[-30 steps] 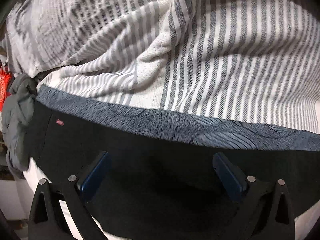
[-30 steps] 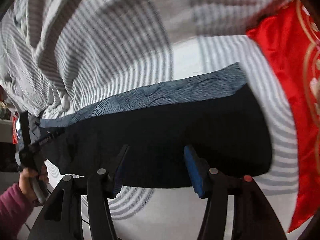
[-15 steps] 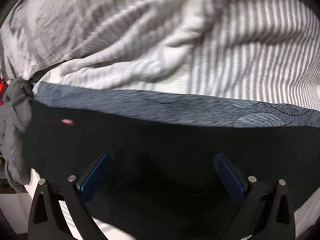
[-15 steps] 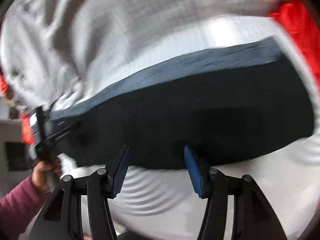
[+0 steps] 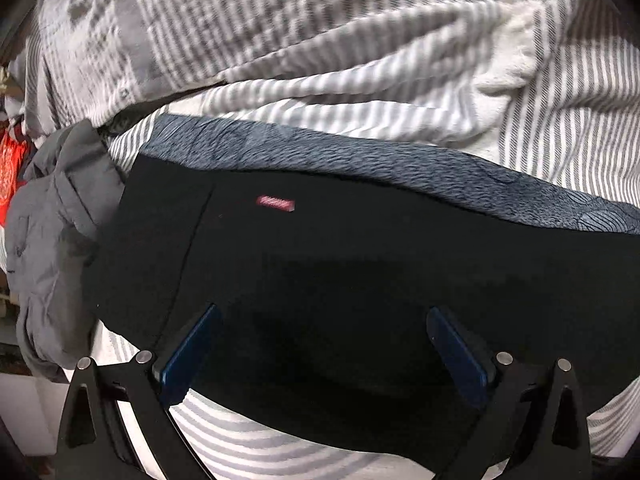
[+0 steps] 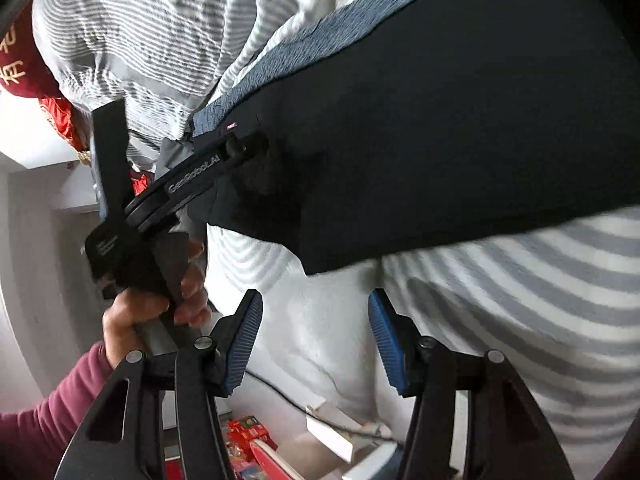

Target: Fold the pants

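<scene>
The black pants lie folded in a long band on the striped bedding, with a grey-blue inner lining showing along the far edge and a small red label. My left gripper is open, its blue pads low over the pants' near edge. In the right wrist view the pants lie up and right. My right gripper is open and empty, just off the pants' near corner over the bedding. The left gripper shows there at the pants' left end, held by a hand.
Grey-and-white striped bedding is rumpled beyond the pants. A grey garment is heaped at the pants' left end. Red fabric lies at far left. Below the bed edge are boxes and red items on the floor.
My right gripper has pulled back and swung left off the pants, now facing the bed's edge and the left gripper. My left gripper has shifted so the pants' left end is nearer centre.
</scene>
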`<action>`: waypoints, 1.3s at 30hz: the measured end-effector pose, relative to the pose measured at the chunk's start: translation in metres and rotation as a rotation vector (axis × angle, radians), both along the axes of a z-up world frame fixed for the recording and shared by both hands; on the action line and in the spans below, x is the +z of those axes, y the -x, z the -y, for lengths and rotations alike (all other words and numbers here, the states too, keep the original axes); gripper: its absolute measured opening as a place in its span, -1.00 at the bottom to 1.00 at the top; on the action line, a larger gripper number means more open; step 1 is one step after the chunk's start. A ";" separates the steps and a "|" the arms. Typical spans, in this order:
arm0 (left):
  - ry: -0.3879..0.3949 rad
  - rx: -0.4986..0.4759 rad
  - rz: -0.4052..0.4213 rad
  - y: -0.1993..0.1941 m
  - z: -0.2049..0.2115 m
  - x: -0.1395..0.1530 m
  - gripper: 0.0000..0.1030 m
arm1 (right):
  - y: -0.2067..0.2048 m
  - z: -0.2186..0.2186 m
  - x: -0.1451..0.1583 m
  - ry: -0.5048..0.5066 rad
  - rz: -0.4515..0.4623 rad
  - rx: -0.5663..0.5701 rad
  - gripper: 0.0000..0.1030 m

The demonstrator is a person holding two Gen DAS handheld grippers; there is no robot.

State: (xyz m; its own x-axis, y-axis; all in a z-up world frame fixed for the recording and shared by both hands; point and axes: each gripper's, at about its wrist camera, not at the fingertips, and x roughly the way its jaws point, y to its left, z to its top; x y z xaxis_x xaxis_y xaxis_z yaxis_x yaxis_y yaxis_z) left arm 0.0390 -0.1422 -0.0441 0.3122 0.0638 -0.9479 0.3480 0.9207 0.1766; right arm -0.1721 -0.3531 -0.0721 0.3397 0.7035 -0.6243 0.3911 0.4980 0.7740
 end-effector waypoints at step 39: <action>0.006 -0.101 -0.086 0.030 0.021 0.013 1.00 | 0.052 0.045 0.031 0.046 -0.063 -0.062 0.23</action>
